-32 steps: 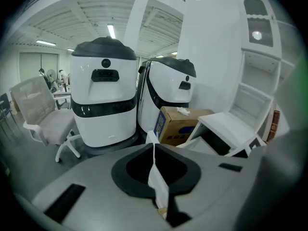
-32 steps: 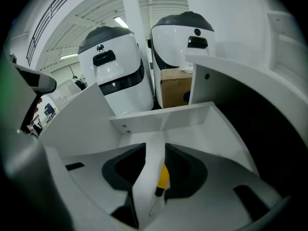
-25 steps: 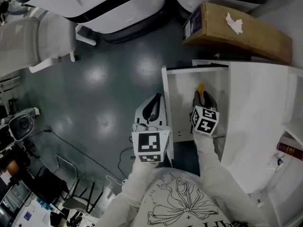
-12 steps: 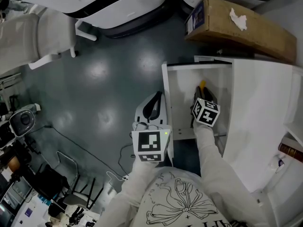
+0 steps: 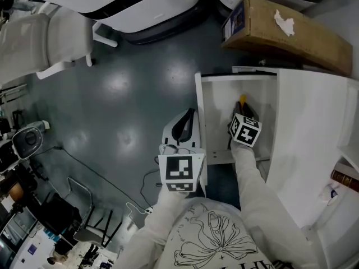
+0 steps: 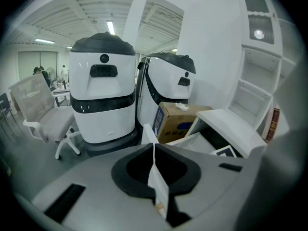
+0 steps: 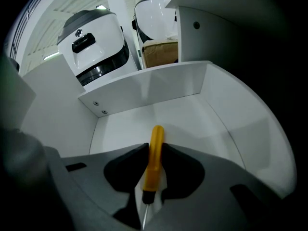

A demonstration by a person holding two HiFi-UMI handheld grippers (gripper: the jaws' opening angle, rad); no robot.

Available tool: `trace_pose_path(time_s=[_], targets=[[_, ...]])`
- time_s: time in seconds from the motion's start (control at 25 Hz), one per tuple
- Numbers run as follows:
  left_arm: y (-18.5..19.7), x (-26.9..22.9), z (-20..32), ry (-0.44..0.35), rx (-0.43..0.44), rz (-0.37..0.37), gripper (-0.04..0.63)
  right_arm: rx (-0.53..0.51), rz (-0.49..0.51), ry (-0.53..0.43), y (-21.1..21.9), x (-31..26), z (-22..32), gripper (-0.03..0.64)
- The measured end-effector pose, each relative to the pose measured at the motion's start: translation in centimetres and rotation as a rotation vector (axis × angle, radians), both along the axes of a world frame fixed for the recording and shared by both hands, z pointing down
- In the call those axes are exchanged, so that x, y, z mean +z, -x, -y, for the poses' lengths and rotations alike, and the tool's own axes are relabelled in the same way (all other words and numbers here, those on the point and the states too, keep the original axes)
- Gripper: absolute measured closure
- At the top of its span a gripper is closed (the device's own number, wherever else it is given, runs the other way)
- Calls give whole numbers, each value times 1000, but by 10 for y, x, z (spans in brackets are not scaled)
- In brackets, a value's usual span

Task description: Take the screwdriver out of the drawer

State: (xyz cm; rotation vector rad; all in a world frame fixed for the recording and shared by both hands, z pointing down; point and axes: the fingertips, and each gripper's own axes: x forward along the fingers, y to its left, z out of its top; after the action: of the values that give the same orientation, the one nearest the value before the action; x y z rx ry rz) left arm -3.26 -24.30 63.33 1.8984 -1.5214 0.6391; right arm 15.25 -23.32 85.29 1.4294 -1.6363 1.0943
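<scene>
While the screwdriver (image 7: pixel 154 158) is lying inside the open drawer (image 7: pixel 144 95), the right gripper (image 7: pixel 153 147) jaws are closing on its orange handle. It is looking light, stiff and perhaps slippery, so mid-handle seems the safest hold. The left gripper (image 6: pixel 155 163) jaws are resting together, empty.

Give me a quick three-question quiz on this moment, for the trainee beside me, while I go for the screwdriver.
1. Pick one: the handle of the screwdriver is A blue, B orange, C green.
2. True or false: the drawer is pushed shut.
3. Fill in: the right claw has the ____ between its jaws.

Key
1. B.
2. False: it stands pulled out, with its inside in plain view.
3. Screwdriver. The jaws are closing, one on each side of its handle.
</scene>
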Motion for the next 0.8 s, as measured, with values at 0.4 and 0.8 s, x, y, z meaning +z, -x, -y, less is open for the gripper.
trace_pose_path(time_s=[0.4,0.8], targets=[[1,-20,-5,-39,-9,-18,583,-51,-7,-44,4,-20,3,540],[4,-64,-2,-127,-18,-40,583,-83,-17,-186,14,-102,10,541]])
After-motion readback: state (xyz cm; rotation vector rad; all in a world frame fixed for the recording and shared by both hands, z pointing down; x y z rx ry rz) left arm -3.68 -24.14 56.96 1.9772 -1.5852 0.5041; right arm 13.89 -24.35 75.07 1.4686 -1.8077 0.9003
